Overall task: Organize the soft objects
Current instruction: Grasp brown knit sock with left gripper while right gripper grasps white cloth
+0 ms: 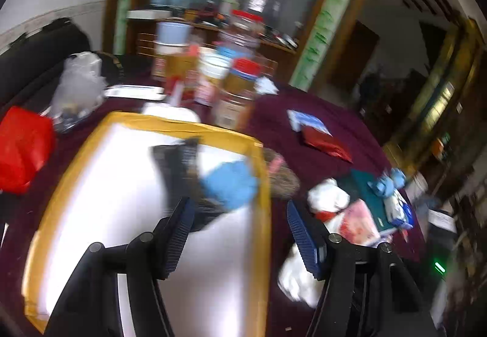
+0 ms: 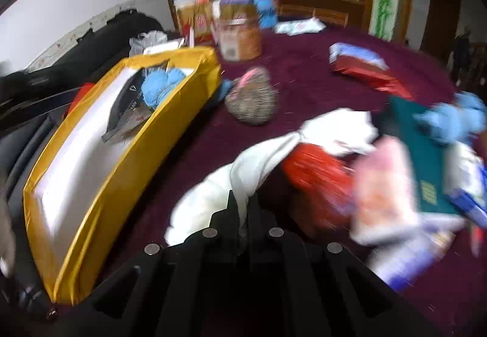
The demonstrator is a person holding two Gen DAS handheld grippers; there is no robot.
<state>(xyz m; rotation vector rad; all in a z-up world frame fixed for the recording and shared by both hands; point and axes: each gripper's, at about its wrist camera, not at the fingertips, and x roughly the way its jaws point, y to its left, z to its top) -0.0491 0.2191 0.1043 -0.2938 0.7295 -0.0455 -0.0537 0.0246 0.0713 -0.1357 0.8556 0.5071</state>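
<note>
the box [image 2: 100, 200] at nine o'clock has glossy yellow walls and a smooth white inside. the tablecloth [image 2: 304, 84] is matt maroon cloth. the white cloth [image 2: 207, 200] looks soft.

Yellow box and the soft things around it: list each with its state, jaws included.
yellow box: open, holds blue fluffy item and dark cloth
white cloth: on table, pinched
right gripper: jaws shut on white cloth
left gripper: jaws open, empty
speckled pouch: on table, outside box

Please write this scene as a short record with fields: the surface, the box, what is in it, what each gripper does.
surface: table with dark red cloth
box: yellow-edged box, open
in box: blue fluffy item, dark item
beside box: speckled plush, on the cloth
left gripper: open, empty, above the box edge
right gripper: shut on white cloth
</note>
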